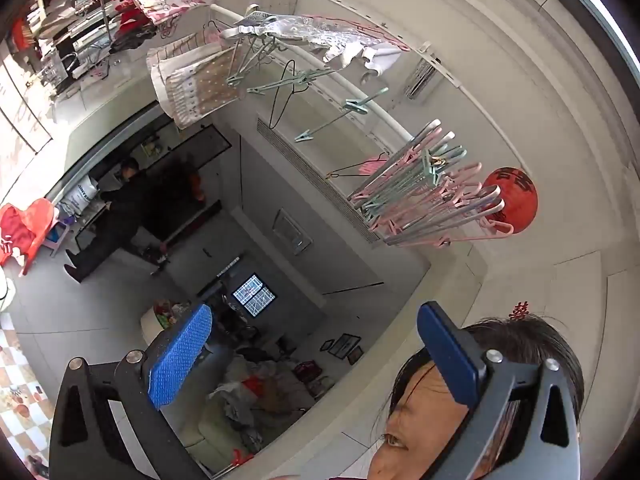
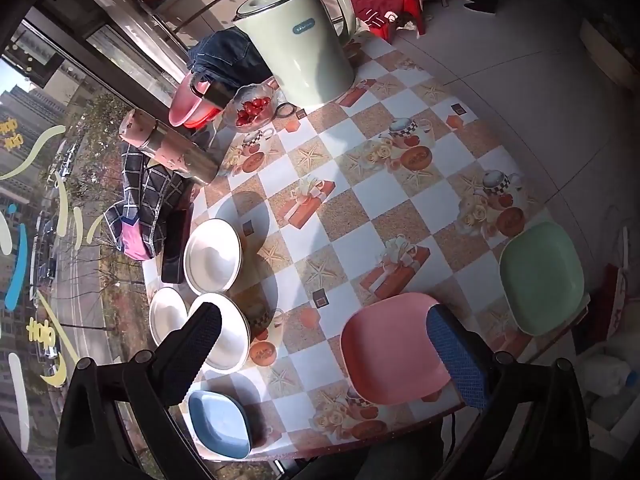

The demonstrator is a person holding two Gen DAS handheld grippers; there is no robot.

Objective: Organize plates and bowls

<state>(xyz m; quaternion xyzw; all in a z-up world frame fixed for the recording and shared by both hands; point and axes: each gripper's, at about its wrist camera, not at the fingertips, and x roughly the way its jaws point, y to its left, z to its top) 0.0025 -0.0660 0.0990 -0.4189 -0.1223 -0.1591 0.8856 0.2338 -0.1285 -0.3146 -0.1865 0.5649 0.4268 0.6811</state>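
The right tongs (image 2: 324, 350) hang over the counter (image 2: 360, 184), tilted steeply down, their fingers spread wide with nothing between them. On the patterned cloth below, a pink plate (image 2: 390, 350) lies near the front edge, partly behind the blue-padded finger, and a green plate (image 2: 542, 278) sits at the right-hand edge, overhanging it a little. Three white bowls (image 2: 213, 255) cluster at the left side (one is half hidden by the dark finger), and a blue plate (image 2: 219, 424) lies at the front left corner. Farther back stand a pale kettle (image 2: 304, 40), a glass dish of red fruit (image 2: 253, 109) and a flask (image 2: 172, 148). The left tongs (image 1: 316, 352) point upward toward a drying rack of hangers (image 1: 424, 196), likewise spread and empty.
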